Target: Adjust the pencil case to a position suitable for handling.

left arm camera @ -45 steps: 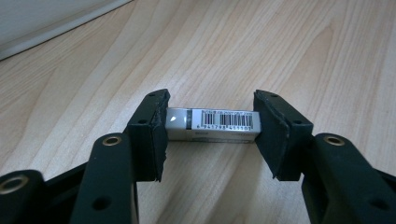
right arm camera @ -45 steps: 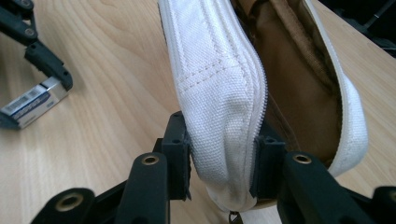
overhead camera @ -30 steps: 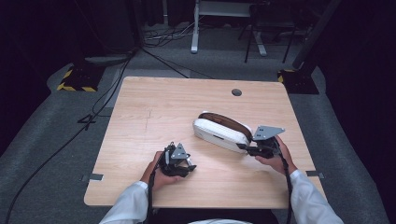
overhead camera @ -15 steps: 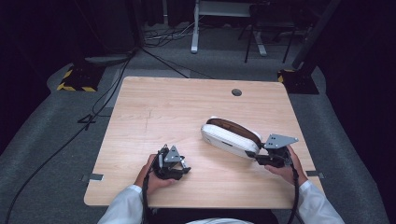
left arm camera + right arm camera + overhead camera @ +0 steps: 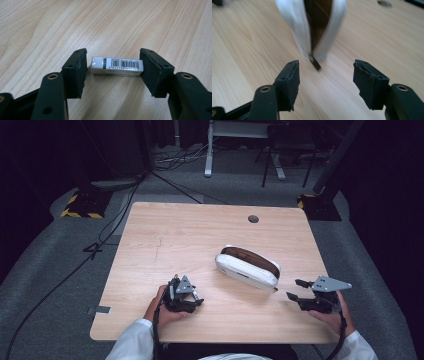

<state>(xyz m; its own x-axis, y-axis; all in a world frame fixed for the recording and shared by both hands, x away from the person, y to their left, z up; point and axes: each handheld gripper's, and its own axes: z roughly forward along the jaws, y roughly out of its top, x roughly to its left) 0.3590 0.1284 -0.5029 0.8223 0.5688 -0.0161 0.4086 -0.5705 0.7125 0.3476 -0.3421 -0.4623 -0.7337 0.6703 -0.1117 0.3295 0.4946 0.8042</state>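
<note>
Near the table's [image 5: 150, 245] front edge, the left gripper [image 5: 113, 75] lies low, jaws spread around a barcoded eraser [image 5: 117, 66]. The right gripper [image 5: 300, 296], jaws released, faces the unzipped white pencil case [image 5: 247, 268] mid-table.

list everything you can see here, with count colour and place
pencil case: 1, white with brown inside, unzipped, right of table centre
eraser: 1, white with barcode sleeve, on the table between the left gripper's jaws
table: 1, light wood, dark round hole near the far edge
left gripper: 1, black, open around the eraser, near front edge
right gripper: 1, black, open, apart from the case's zip end
hands: 2, white sleeves, bottom of high view
</note>
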